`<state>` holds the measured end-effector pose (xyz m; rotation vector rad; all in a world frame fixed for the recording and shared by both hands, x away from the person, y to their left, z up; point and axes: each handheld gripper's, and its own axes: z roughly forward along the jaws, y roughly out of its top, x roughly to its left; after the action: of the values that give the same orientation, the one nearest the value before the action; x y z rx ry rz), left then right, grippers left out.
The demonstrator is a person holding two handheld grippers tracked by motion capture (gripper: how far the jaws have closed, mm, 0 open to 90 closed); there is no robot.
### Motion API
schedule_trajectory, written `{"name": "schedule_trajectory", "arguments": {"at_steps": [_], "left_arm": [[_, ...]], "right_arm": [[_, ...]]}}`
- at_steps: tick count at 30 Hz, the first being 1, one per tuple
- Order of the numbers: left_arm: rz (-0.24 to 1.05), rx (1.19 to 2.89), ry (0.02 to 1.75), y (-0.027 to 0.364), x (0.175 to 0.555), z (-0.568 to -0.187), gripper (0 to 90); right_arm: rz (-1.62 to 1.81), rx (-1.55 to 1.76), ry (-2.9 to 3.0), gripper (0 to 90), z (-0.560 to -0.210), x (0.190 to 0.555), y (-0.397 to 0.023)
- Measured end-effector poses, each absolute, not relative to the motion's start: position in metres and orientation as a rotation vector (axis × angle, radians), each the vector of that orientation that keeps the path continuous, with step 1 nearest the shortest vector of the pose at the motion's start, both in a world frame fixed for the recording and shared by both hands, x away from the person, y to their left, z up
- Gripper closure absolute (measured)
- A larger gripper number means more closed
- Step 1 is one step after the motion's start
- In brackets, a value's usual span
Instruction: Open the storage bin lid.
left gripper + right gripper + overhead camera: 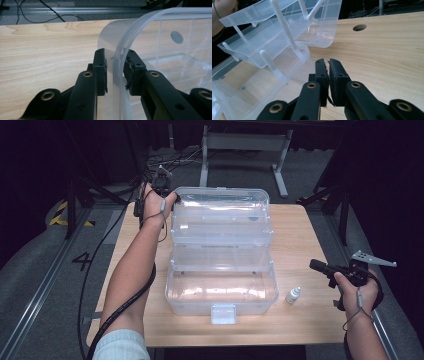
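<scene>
The surface (300, 230) is a pale wooden tabletop with a visible grain, and a round hole (359, 27) is cut through it. Around it lies grey carpeted floor (30, 265), crossed on the left by a metal rail (42, 285) and loose black cables (165, 157). Yellow-and-black hazard tape (60, 212) marks the floor, beside a painted numeral 4 (82, 260). A white metal frame (245, 150) stands behind. The room beyond is dark.
</scene>
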<state>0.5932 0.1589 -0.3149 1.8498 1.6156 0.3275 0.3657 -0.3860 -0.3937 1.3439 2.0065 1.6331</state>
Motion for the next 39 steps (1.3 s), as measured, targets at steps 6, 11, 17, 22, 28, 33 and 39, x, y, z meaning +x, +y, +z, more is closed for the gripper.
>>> {"name": "schedule_trajectory", "arguments": {"at_steps": [6, 11, 17, 22, 28, 33, 39], "left_arm": [[0.354, 1.888, 1.613, 0.158, 0.600, -0.314, 83.0], [0.372, 1.944, 1.619, 0.153, 0.604, -0.311, 84.6], [0.353, 1.884, 1.614, 0.157, 0.604, -0.315, 82.8], [0.345, 1.852, 1.600, 0.160, 0.604, -0.318, 80.3], [0.337, 1.852, 1.600, 0.160, 0.605, -0.319, 80.0], [0.309, 1.826, 1.610, 0.161, 0.608, -0.321, 78.4], [0.272, 1.801, 1.616, 0.164, 0.612, -0.325, 74.3]], "right_arm": [[1.634, 1.347, 2.012, 85.4, -0.395, 0.366, -0.385], [1.632, 1.363, 2.011, 85.3, -0.396, 0.367, -0.384], [1.630, 1.366, 2.017, 84.9, -0.399, 0.368, -0.385], [1.635, 1.362, 2.023, 83.4, -0.399, 0.368, -0.384], [1.630, 1.373, 2.018, 83.6, -0.399, 0.367, -0.386], [1.630, 1.375, 2.021, 83.5, -0.400, 0.368, -0.385], [1.631, 1.380, 2.020, 83.3, -0.401, 0.369, -0.386]]}}
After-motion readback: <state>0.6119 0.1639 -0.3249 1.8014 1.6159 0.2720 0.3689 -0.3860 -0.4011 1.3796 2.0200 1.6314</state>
